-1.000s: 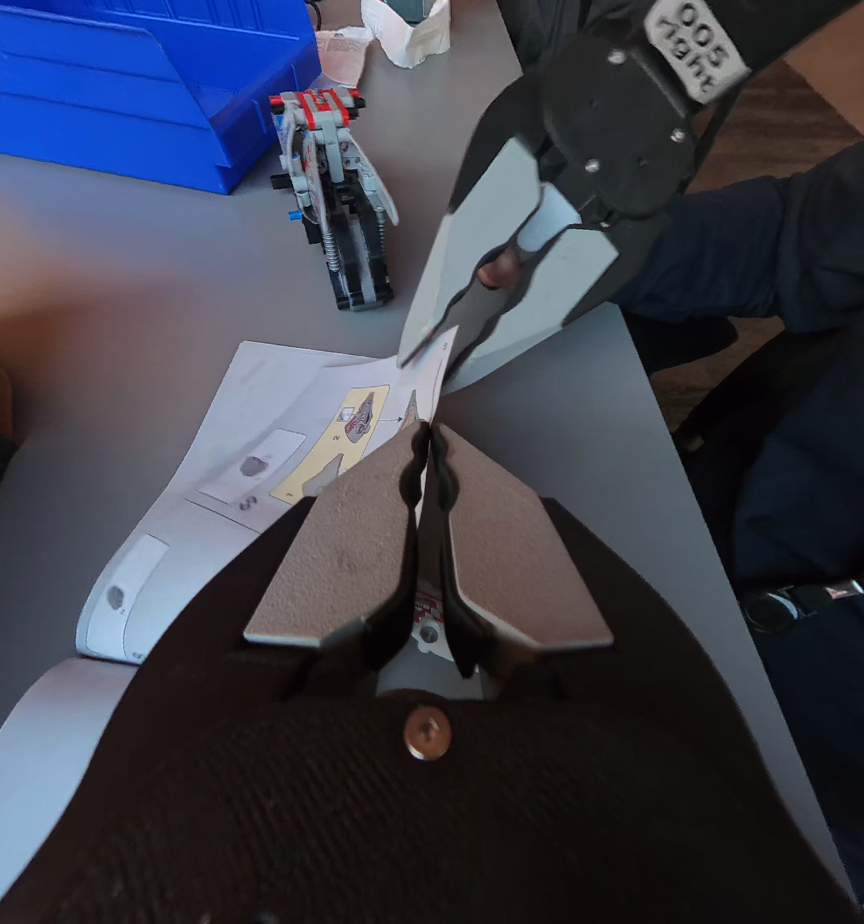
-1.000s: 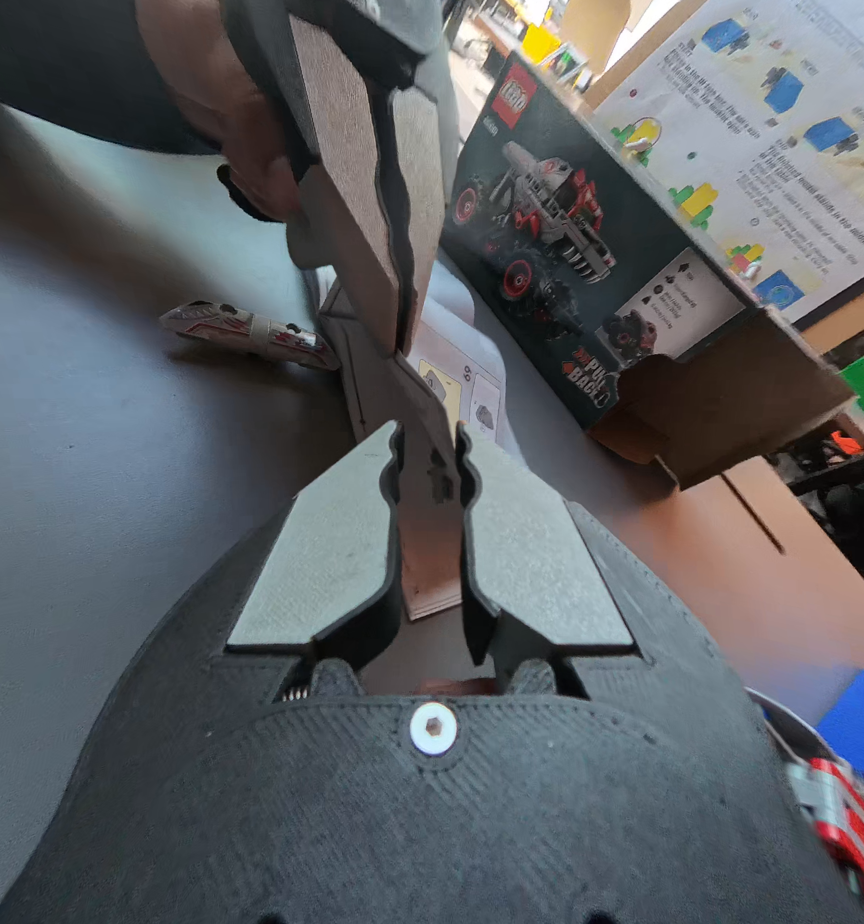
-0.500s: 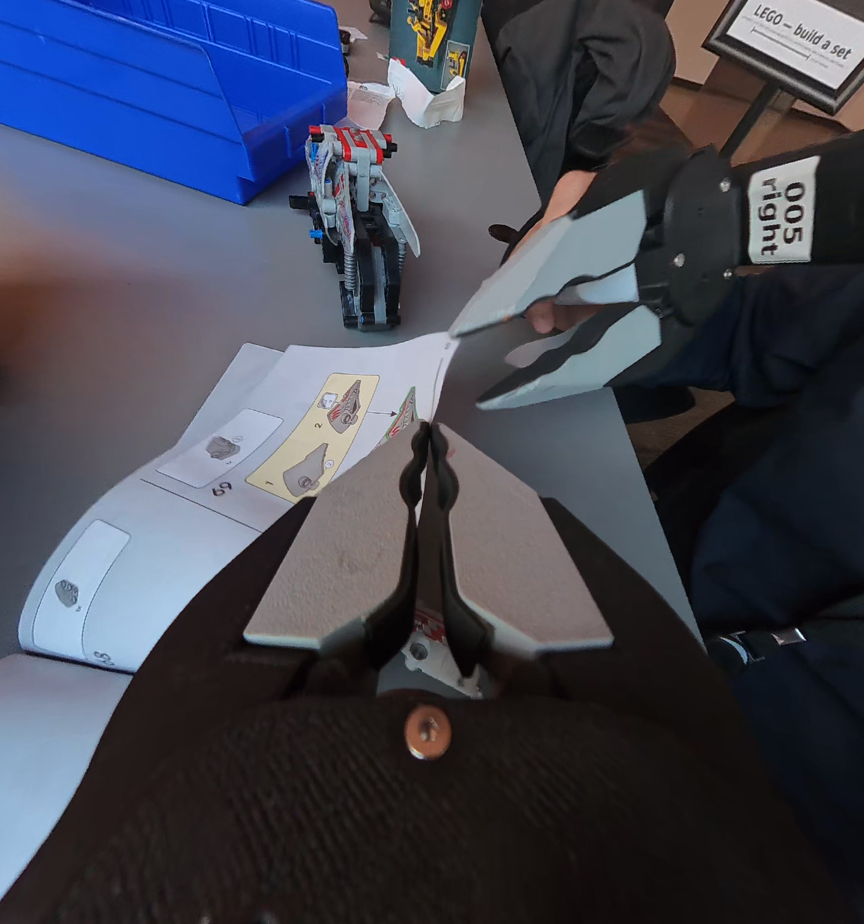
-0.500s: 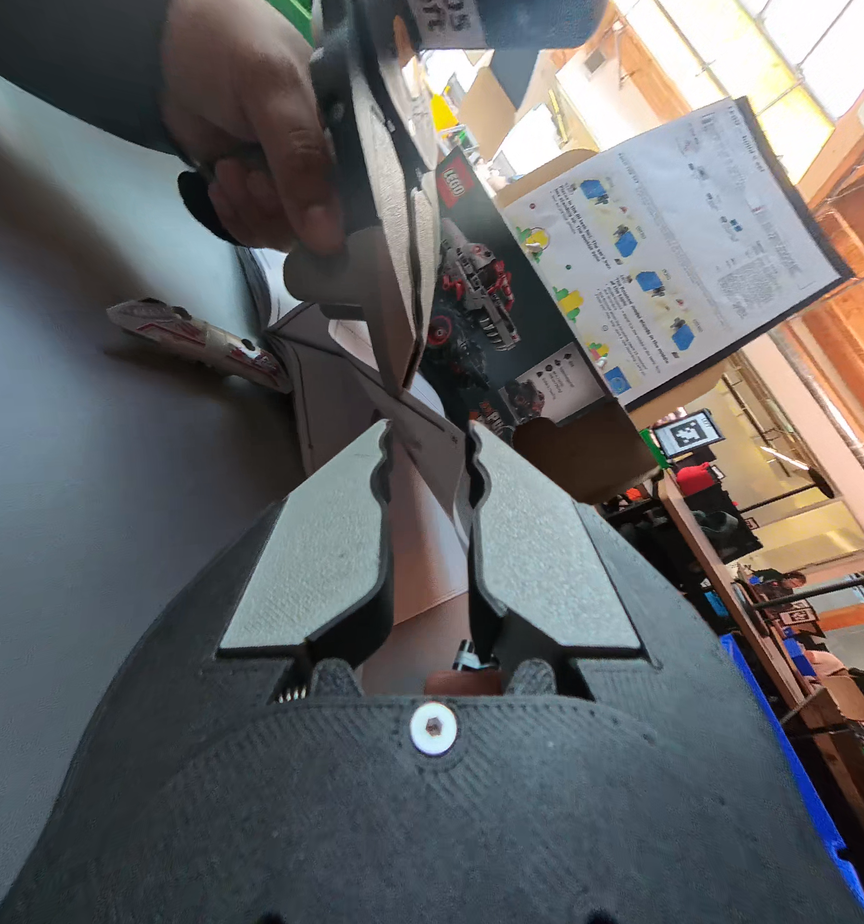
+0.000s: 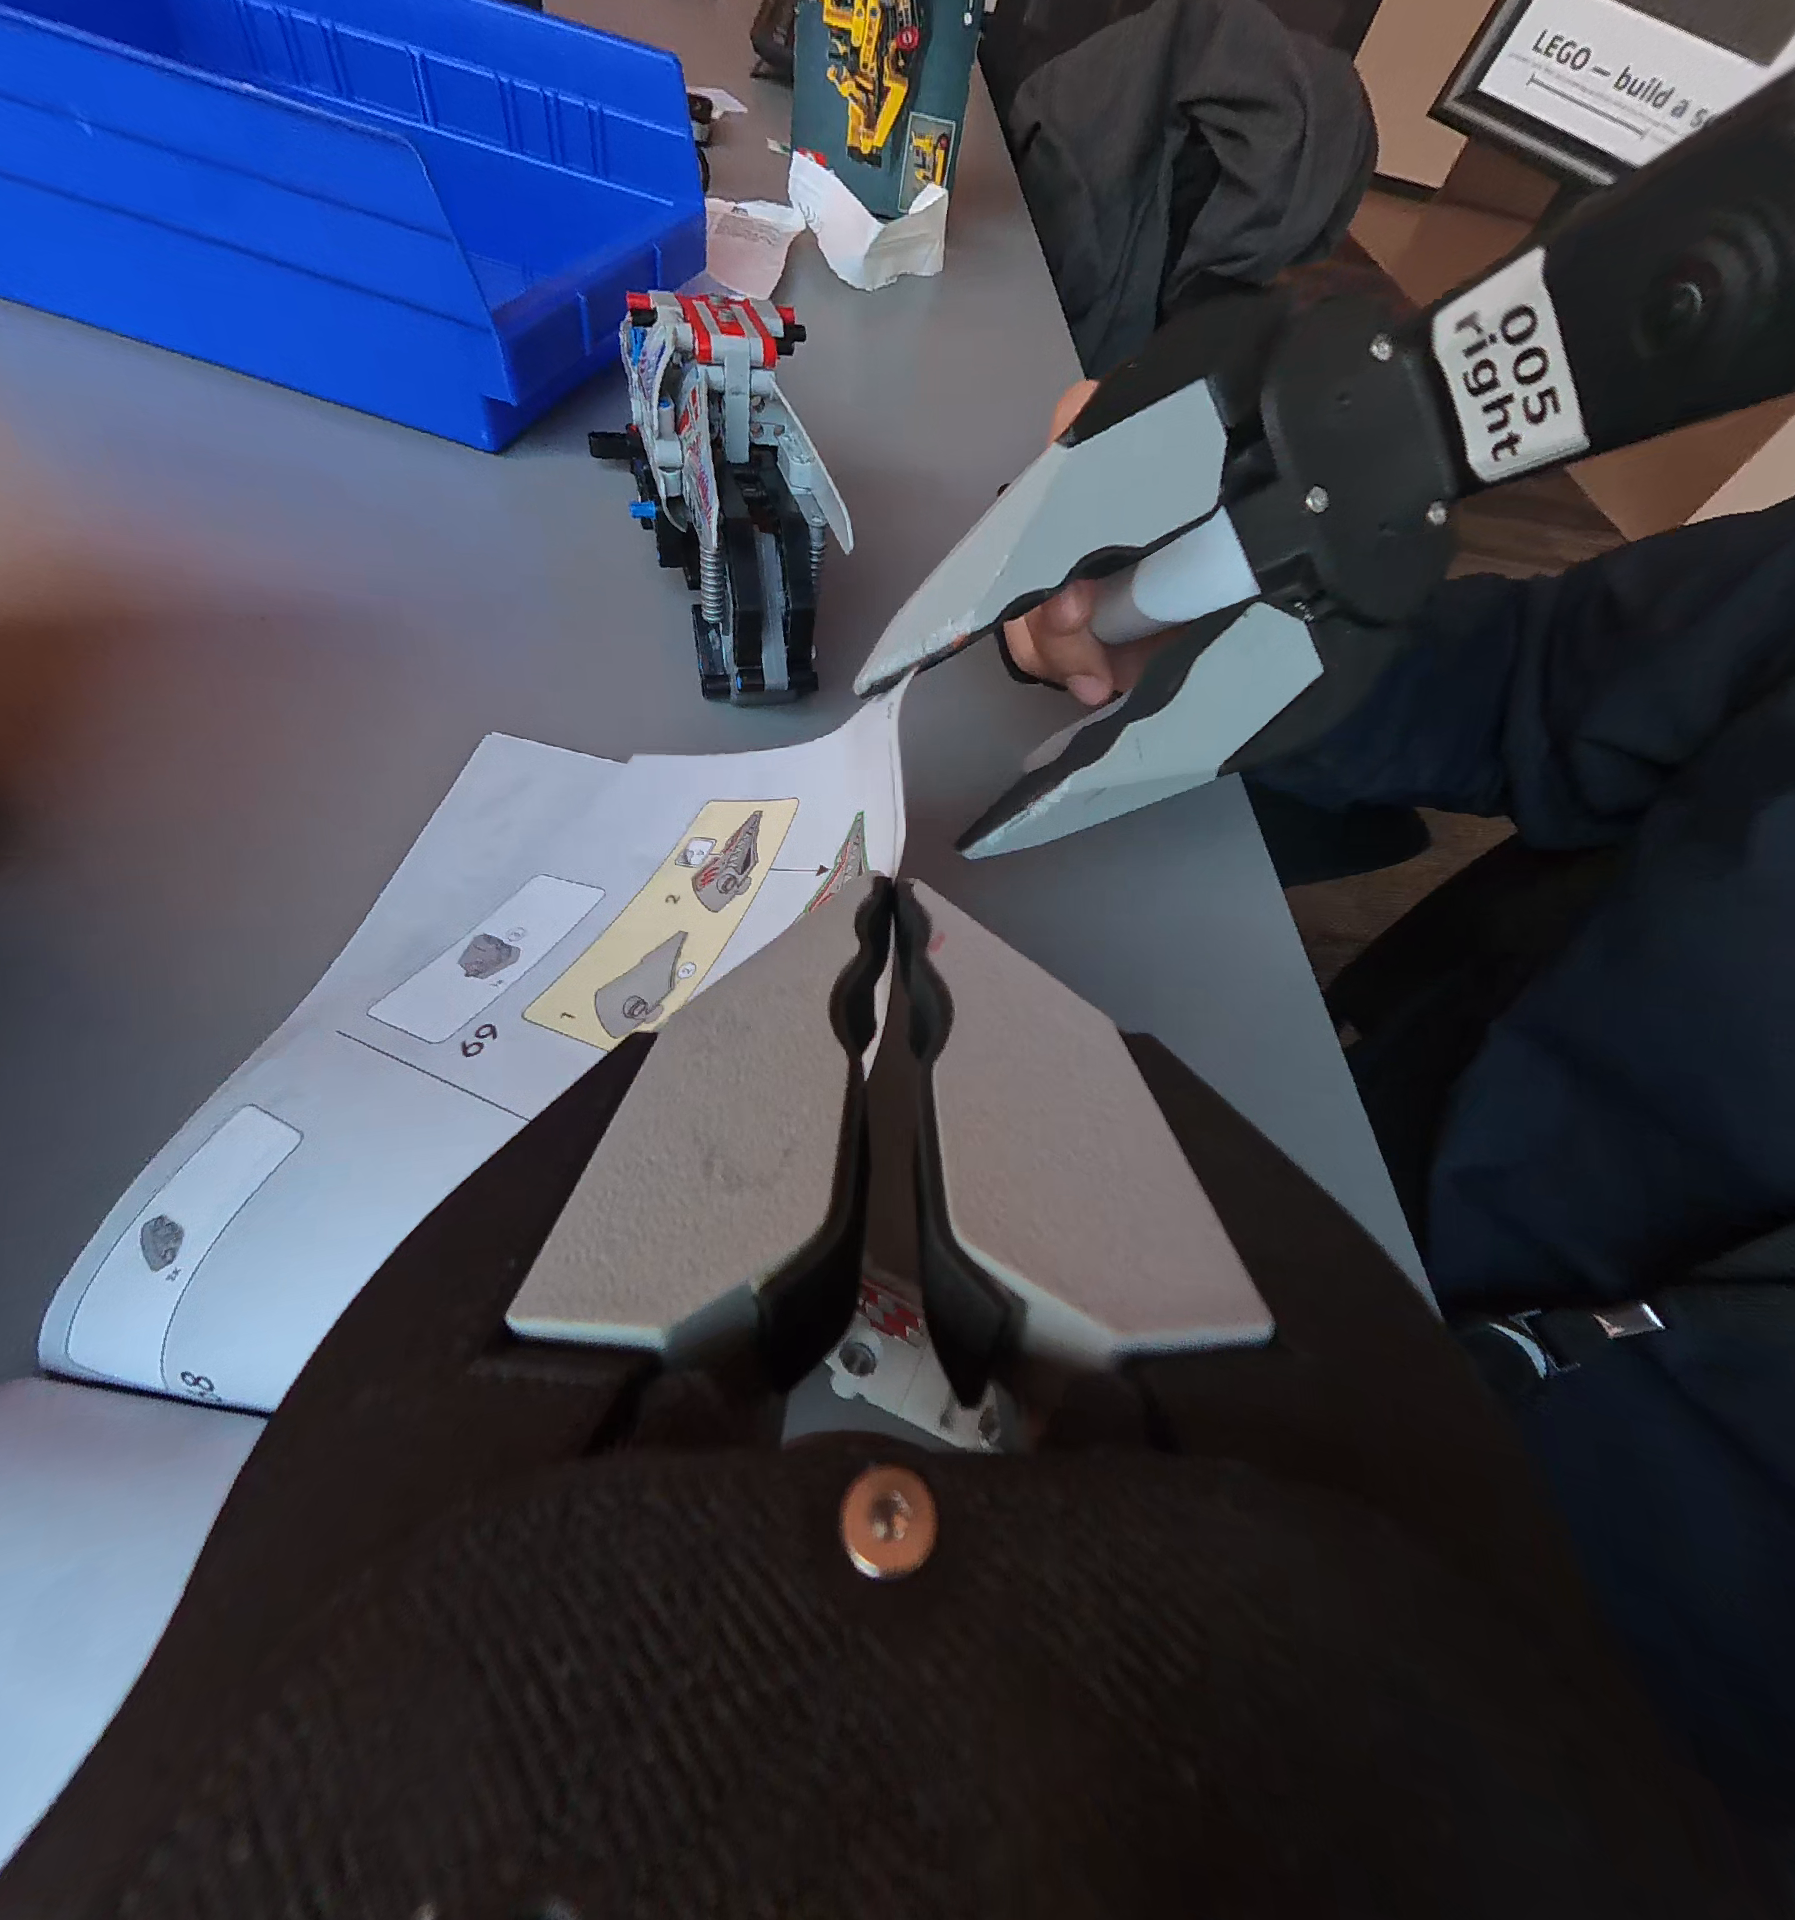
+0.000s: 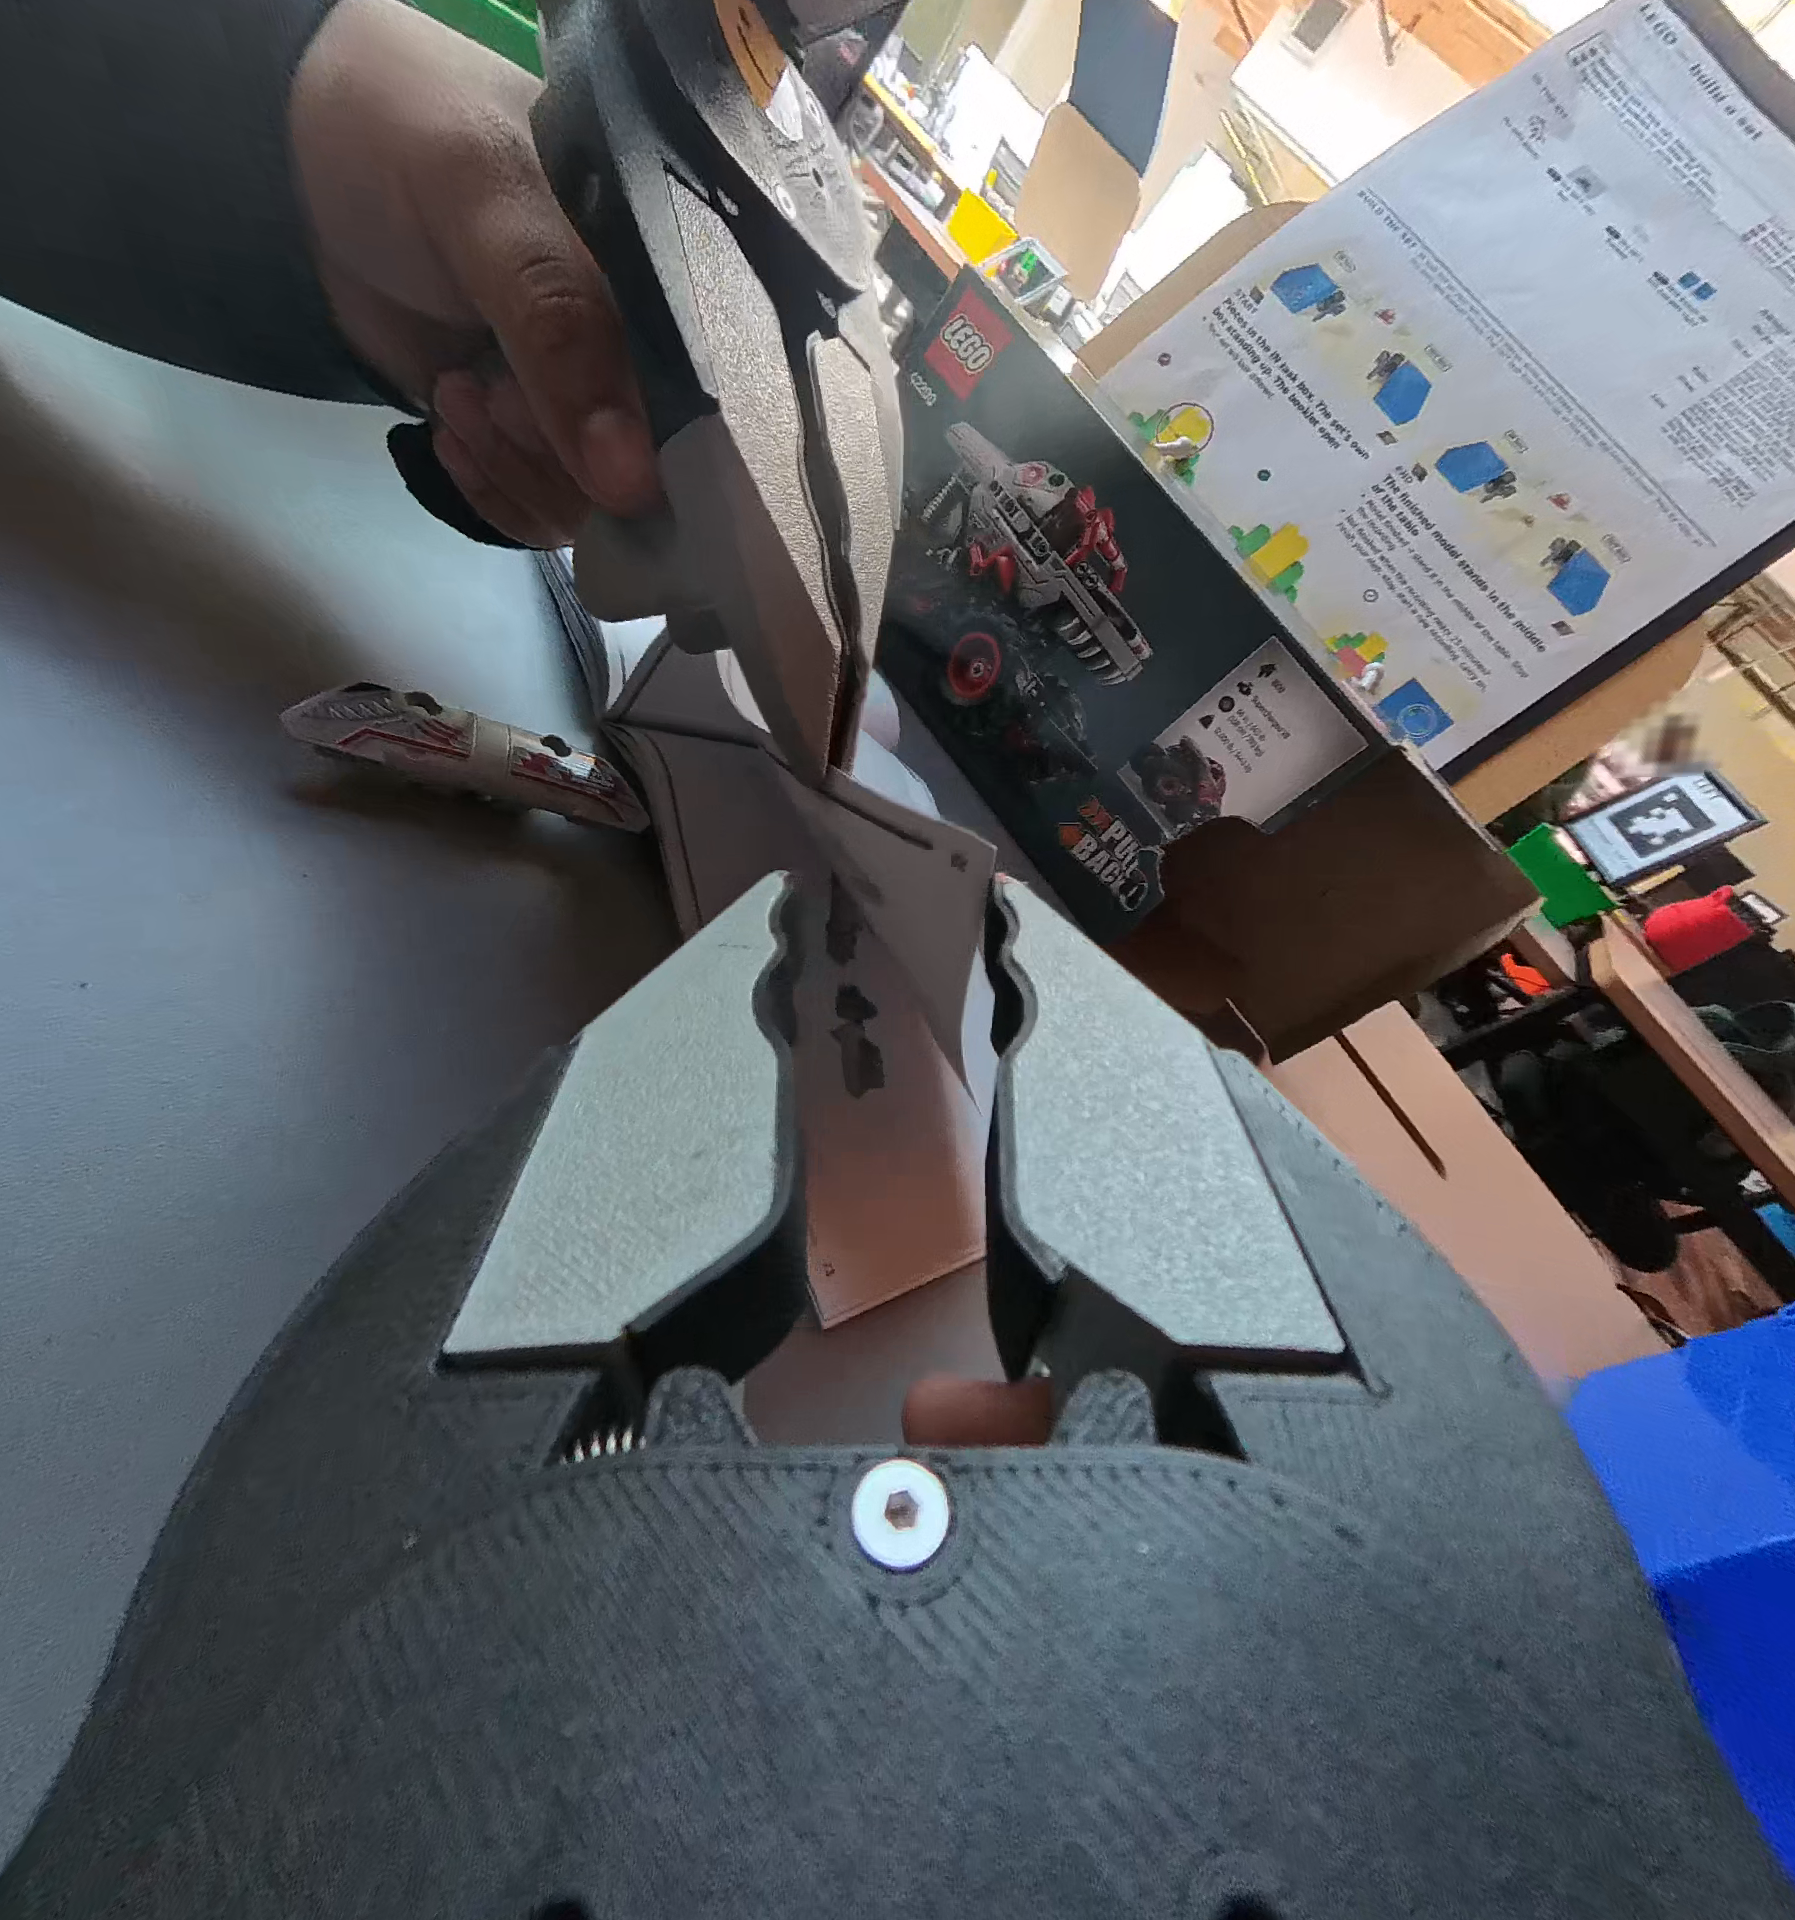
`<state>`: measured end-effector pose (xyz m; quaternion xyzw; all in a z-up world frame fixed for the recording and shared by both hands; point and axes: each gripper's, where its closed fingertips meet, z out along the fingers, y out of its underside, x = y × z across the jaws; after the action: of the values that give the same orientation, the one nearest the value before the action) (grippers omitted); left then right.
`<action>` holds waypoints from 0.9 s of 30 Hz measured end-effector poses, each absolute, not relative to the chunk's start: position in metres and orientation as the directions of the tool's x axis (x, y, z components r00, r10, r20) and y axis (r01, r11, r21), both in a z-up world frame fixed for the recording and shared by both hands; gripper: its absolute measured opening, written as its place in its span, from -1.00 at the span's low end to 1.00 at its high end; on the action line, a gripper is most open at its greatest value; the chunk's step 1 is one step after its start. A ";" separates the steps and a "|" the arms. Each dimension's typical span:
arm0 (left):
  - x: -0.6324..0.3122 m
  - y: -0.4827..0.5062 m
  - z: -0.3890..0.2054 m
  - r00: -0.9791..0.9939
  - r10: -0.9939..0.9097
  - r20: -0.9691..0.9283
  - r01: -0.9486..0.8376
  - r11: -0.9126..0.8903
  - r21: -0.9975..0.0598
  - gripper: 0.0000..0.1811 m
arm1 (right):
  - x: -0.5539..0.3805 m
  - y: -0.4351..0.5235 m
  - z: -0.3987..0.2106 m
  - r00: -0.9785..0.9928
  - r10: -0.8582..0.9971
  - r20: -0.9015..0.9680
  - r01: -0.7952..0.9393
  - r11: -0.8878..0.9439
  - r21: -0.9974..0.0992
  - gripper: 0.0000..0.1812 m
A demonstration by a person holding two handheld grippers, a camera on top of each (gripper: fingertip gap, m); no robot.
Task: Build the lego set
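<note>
An open instruction booklet (image 5: pixel 405 1060) lies on the grey table (image 5: pixel 249 623). My left gripper (image 5: pixel 891 896) is shut on the edge of one of its pages and holds that page up. My right gripper (image 5: pixel 919 764) is open to the right of it, and its upper fingertip touches the page's raised corner. In the right wrist view the lifted pages (image 6: pixel 872 1143) stand between the open fingers of my right gripper (image 6: pixel 891 909), with my left gripper (image 6: pixel 825 748) pinching them from above. A partly built grey, red and black lego model (image 5: pixel 727 499) stands beyond the booklet.
A stickered lego panel (image 6: pixel 457 738) lies on the table left of the booklet. A blue bin (image 5: pixel 301 187) stands at the back left, and the dark set box (image 6: pixel 1059 603) behind the booklet. A torn paper bag (image 5: pixel 872 229) and another box (image 5: pixel 882 94) are farther back. The table edge (image 5: pixel 1288 935) runs on the right. Left and right tips are no more than a few centimetres apart.
My right gripper has opened wider and swung from above the page corner to its right side. My left gripper stays shut on the page, which stands higher.
</note>
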<state>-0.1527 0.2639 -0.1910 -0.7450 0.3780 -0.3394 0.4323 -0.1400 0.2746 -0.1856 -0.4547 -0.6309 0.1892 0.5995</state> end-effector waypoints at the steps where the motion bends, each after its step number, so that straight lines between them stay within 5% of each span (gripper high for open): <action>1: -0.152 0.263 -0.192 0.479 -0.860 0.178 -0.275 -0.339 -0.900 -1.00 | -0.140 0.275 -0.185 0.129 0.812 0.569 0.340 0.503 -0.794 -0.65; 7: -0.149 0.261 -0.195 0.470 -0.869 0.156 -0.307 -0.326 -0.894 -1.00 | -0.140 0.273 -0.187 0.109 0.847 0.521 0.325 0.465 -0.823 -0.65; 14: -0.153 0.266 -0.197 0.493 -0.848 0.195 -0.280 -0.367 -0.887 -1.00 | -0.139 0.260 -0.180 0.115 0.722 0.682 0.322 0.623 -0.713 -0.80; 27: -0.149 0.257 -0.205 0.456 -0.878 0.149 -0.362 -0.335 -0.870 -1.00 | -0.145 0.269 -0.202 0.070 0.708 0.703 0.424 0.616 -0.663 -0.71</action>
<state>-0.1489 0.2566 -0.2047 -0.7520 0.4120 -0.3198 0.4031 -0.1455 0.2687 -0.2021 -0.4216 -0.6715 0.1188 0.5977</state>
